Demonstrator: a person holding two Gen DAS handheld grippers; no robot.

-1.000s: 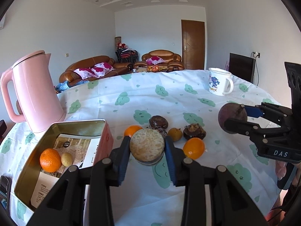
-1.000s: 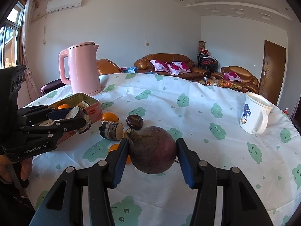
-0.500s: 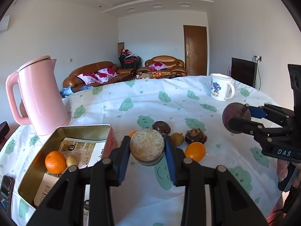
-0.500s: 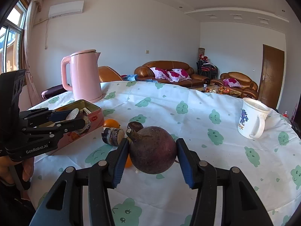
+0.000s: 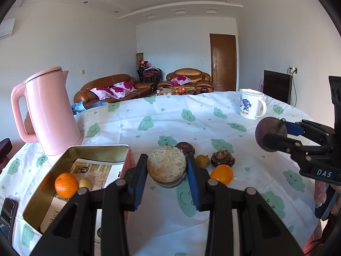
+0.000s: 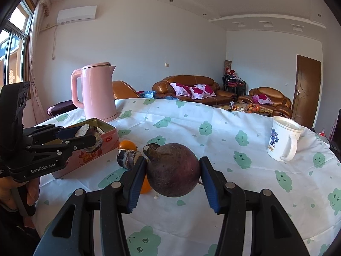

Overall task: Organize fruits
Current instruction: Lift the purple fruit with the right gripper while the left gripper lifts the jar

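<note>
Right now my left gripper is clamped on a cut fruit half, its pale, grainy cut face turned toward the camera and its dark rind pressed between the blue pads, held up off the tablecloth. Just to its left and lower sits the open tin box, with an orange and a small yellowish fruit touching each other inside. My right gripper is closed on a round dark purple fruit, both pads against its sides, stem end tilted up to the left. Beyond my tools, on the cloth between them, lie another orange, a small brownish fruit and two dark fruit pieces. A pink kettle stands behind the box, and a white mug stands well apart on the far right.
</note>
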